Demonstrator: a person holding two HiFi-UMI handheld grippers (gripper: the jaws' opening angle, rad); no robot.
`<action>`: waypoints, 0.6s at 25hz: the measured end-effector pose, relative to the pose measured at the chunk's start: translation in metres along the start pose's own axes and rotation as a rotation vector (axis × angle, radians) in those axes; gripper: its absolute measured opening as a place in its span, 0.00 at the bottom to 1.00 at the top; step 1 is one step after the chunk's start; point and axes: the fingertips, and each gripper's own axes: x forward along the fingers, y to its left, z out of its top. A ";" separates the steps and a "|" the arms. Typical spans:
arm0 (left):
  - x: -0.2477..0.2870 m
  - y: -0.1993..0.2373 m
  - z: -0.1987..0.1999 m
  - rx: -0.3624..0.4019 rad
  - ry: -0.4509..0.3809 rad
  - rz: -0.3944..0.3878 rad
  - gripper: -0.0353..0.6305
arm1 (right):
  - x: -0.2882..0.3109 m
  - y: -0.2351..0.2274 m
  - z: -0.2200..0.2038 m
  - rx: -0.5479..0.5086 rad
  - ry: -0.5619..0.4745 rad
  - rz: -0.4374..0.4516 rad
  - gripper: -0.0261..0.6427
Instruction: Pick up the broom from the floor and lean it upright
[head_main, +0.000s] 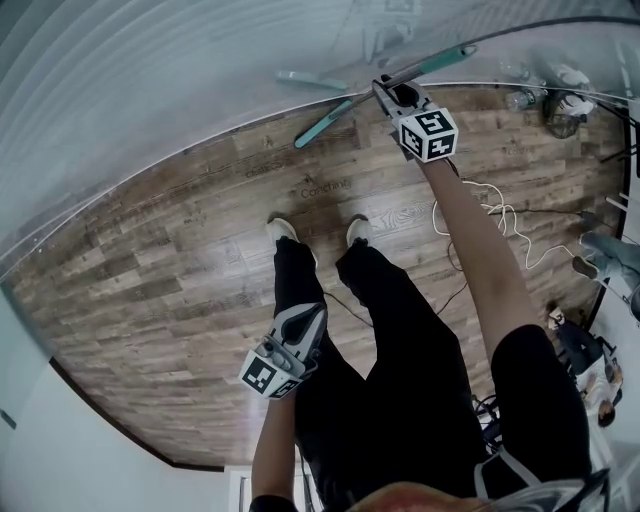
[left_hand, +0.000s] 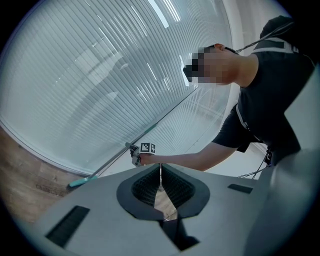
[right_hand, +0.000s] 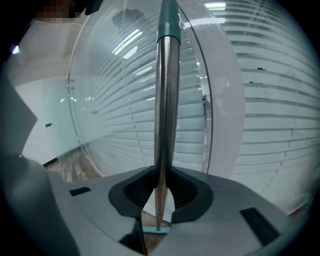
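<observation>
The broom stands tilted against the glass wall, its teal head (head_main: 322, 121) on the wood floor and its metal handle (head_main: 445, 58) running up to the right. My right gripper (head_main: 393, 95) is shut on the handle low down. In the right gripper view the handle (right_hand: 165, 100) rises between the pads, touching both, with the teal head (right_hand: 156, 229) below my right gripper (right_hand: 161, 192). My left gripper (head_main: 290, 345) hangs shut and empty beside the person's leg. The left gripper view shows my left gripper (left_hand: 160, 182) closed, and beyond it the right gripper (left_hand: 136, 156) on the broom handle (left_hand: 165, 116).
A glass wall with blinds (head_main: 150, 90) runs along the far edge of the wood floor (head_main: 170, 270). A white cable (head_main: 490, 215) lies looped on the floor at the right, with clutter (head_main: 560, 105) behind it. The person's shoes (head_main: 283, 230) stand just short of the broom.
</observation>
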 end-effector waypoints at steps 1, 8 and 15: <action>0.000 0.001 0.000 -0.001 -0.003 0.005 0.09 | 0.002 -0.002 0.001 0.000 0.013 -0.007 0.18; -0.001 0.001 -0.002 -0.018 -0.024 0.017 0.09 | 0.005 -0.001 -0.001 -0.046 0.078 0.009 0.18; -0.003 0.002 0.001 -0.030 -0.037 0.017 0.09 | -0.002 -0.002 -0.007 -0.027 0.061 -0.017 0.32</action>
